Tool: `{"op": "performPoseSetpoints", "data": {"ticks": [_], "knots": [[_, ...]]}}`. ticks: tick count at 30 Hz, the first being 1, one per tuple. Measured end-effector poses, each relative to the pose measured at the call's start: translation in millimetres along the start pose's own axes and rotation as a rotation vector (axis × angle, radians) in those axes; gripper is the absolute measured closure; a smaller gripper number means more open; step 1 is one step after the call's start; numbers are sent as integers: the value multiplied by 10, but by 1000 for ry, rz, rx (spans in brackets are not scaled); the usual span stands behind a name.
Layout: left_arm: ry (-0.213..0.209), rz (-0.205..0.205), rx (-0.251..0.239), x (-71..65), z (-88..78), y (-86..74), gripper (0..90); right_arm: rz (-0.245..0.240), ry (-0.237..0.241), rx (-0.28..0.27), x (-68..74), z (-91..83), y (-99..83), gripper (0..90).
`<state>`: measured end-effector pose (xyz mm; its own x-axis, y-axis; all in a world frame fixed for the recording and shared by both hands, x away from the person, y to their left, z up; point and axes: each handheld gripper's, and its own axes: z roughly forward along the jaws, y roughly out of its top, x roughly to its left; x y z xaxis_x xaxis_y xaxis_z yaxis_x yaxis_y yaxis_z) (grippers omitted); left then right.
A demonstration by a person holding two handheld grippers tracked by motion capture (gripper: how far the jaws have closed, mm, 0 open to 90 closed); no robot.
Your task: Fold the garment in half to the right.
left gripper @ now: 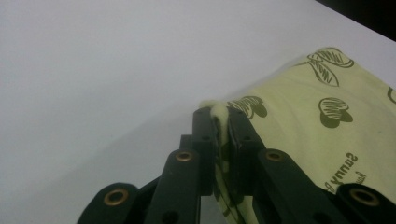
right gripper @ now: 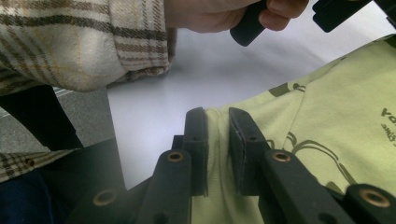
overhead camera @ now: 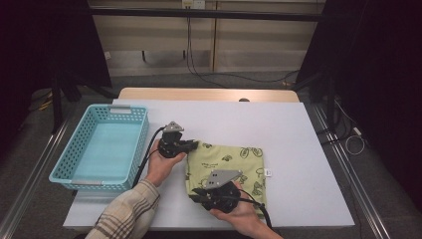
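On the white worktop (overhead camera: pixel 298 129) beside the basket (overhead camera: pixel 102 147), both grippers' fingers (left gripper: pixel 205 135) clench corners of the green cloth (overhead camera: pixel 234 164); uneven pulling could slip a thinly pinched corner free.

Pale yellow-green cloth (overhead camera: pixel 234 162) printed with dark olive hearts and lettering; turquoise lattice basket (overhead camera: pixel 102 147); white surface (overhead camera: pixel 298 149); beige plaid sleeve (overhead camera: pixel 127 214); black tongs.

Soft matt green cloth (overhead camera: pixel 226 167); smooth matt white table (overhead camera: pixel 298 149); perforated plastic basket (overhead camera: pixel 74 172).
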<state>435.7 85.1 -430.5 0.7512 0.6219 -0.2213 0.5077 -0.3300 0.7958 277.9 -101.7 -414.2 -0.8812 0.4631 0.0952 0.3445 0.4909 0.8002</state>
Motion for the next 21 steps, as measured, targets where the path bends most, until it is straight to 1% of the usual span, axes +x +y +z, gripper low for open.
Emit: {"op": "performPoseSetpoints", "data": {"ticks": [1,2,3,4,6,8,11,13,15,16,18,20,21], "knots": [[0,-3,-13,-1,-9,7,838,-1,0,-5,6,-7,14,787],[0,6,-8,8,-28,17,838,-1,0,-5,6,-7,14,787],[1,-3,-13,10,-39,21,839,9,-1,-8,15,-13,24,787],[2,-2,-16,17,-50,23,838,-3,0,-12,10,-19,34,787],[1,-11,-25,20,-60,26,838,-2,4,-22,15,-24,53,787],[4,-3,-16,30,-76,33,839,-4,6,-23,16,-20,56,787],[5,-17,-33,25,-88,43,839,-3,6,-30,14,-27,78,787],[12,-13,-31,37,-105,57,839,-5,4,-38,14,-37,99,787],[8,-10,-33,52,-118,62,839,-9,2,-45,11,-47,125,787],[12,-19,-36,52,-127,65,839,-6,2,-47,11,-52,139,787],[17,-5,-25,53,-161,83,839,-11,7,-54,7,-52,159,787],[15,-14,-46,45,-182,104,839,-11,9,-60,13,-55,175,787],[14,-9,-42,54,-198,113,839,-12,11,-65,15,-61,191,787]]}}
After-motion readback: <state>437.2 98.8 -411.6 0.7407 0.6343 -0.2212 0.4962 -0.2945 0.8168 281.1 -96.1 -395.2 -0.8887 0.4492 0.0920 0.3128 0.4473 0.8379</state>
